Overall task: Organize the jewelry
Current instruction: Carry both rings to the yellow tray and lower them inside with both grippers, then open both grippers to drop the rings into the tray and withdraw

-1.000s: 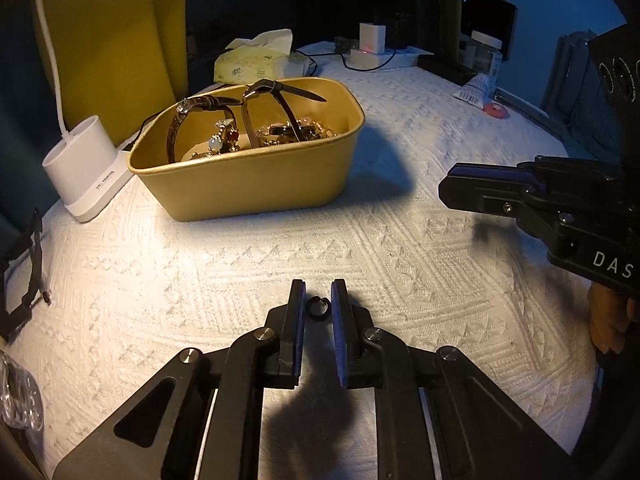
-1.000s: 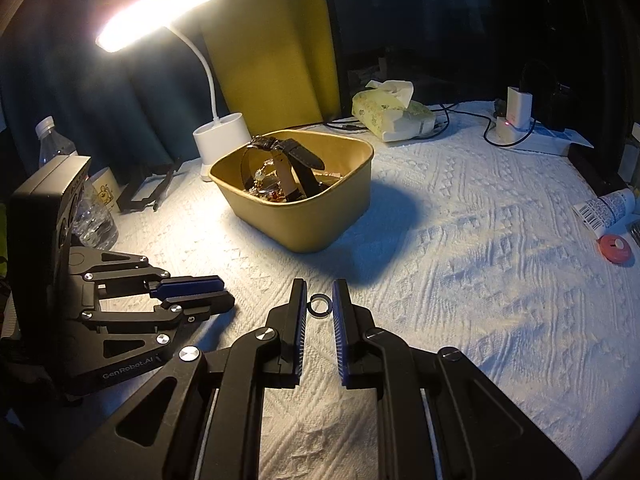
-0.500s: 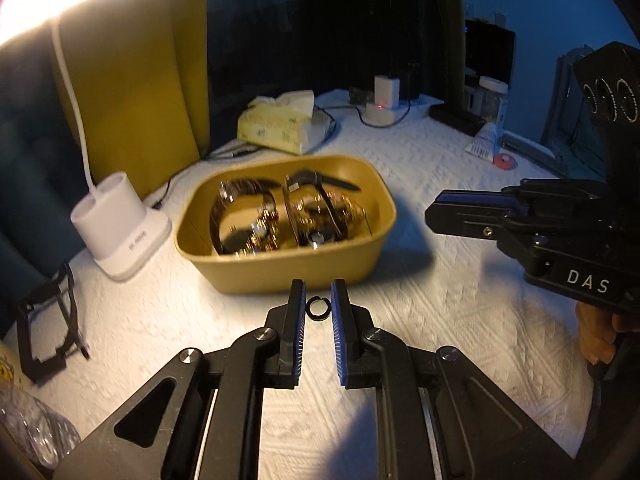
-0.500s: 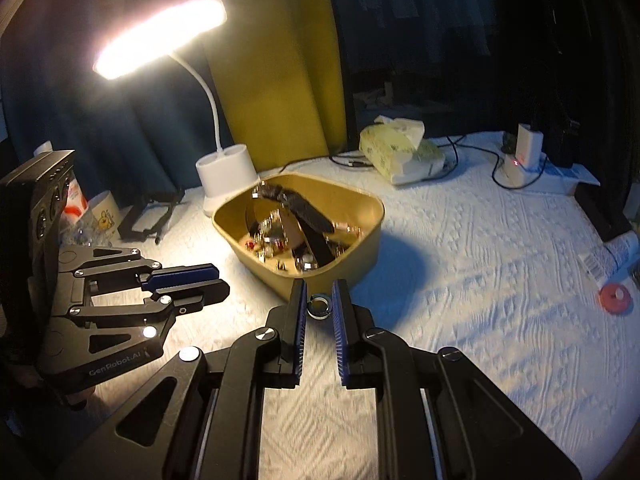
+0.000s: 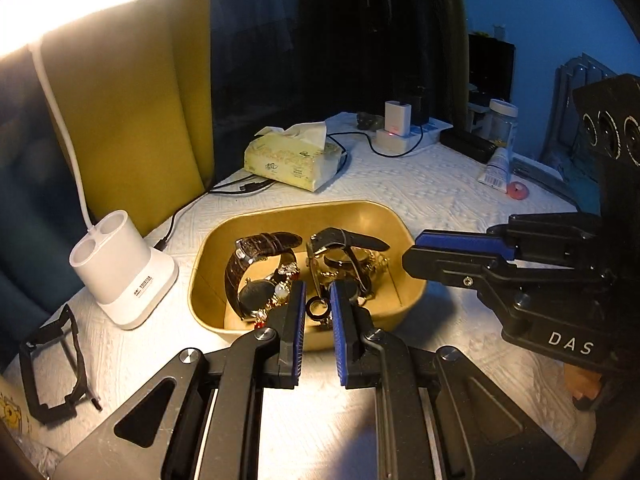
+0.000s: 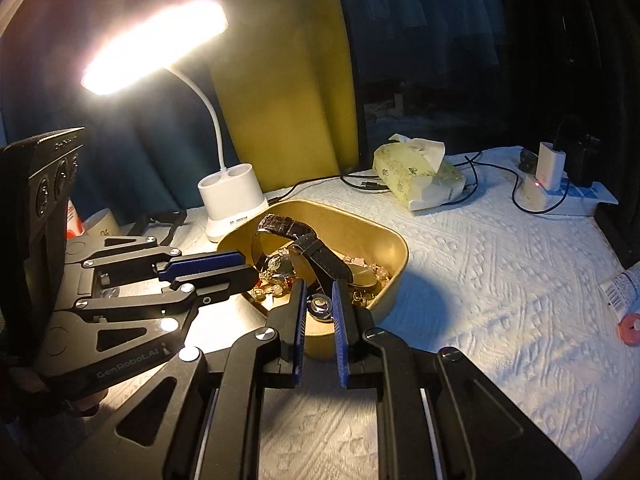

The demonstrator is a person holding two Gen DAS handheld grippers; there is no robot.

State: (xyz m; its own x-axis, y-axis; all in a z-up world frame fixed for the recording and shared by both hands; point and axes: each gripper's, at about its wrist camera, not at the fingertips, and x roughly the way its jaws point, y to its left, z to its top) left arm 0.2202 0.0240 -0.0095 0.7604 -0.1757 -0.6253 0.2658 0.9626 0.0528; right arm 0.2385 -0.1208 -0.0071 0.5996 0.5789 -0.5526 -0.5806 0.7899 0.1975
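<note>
Both hands are carrying small rings to the mustard-yellow rounded plastic bin [image 5: 396, 312], so the step in hand looks like the drop-off of two pieces into the jewelry pile. The left gripper [image 5: 317, 307] is clamped on a small dark ring [image 5: 316, 307], its blue-padded jaws nearly together with the ring pinched between the tips, hanging over the bin's near rim. The right gripper [image 6: 319, 305] is likewise pinching a small silvery ring with a pale stone face [image 6: 320, 304], also poised over the near rim, just in front of the black leather watch strap [image 6: 326, 258] that is arching up out of the bin. Inside the bin, a brown leather-strapped wristwatch [image 5: 256, 264] and a tangle of gold-toned chains and beads [image 6: 360, 276] are already lying heaped together. The bin is sitting on the white textured cloth covering the tabletop [image 6: 500, 280], toward its far left side, just beside the white desk lamp base [image 5: 120, 276]. The next move probably calls for easing each gripper a little further over the open interior, then parting the jaws so each ring falls clear of the rim and the upright straps; the two grippers are crowding the same near edge, so they may need to release in turn.
</note>
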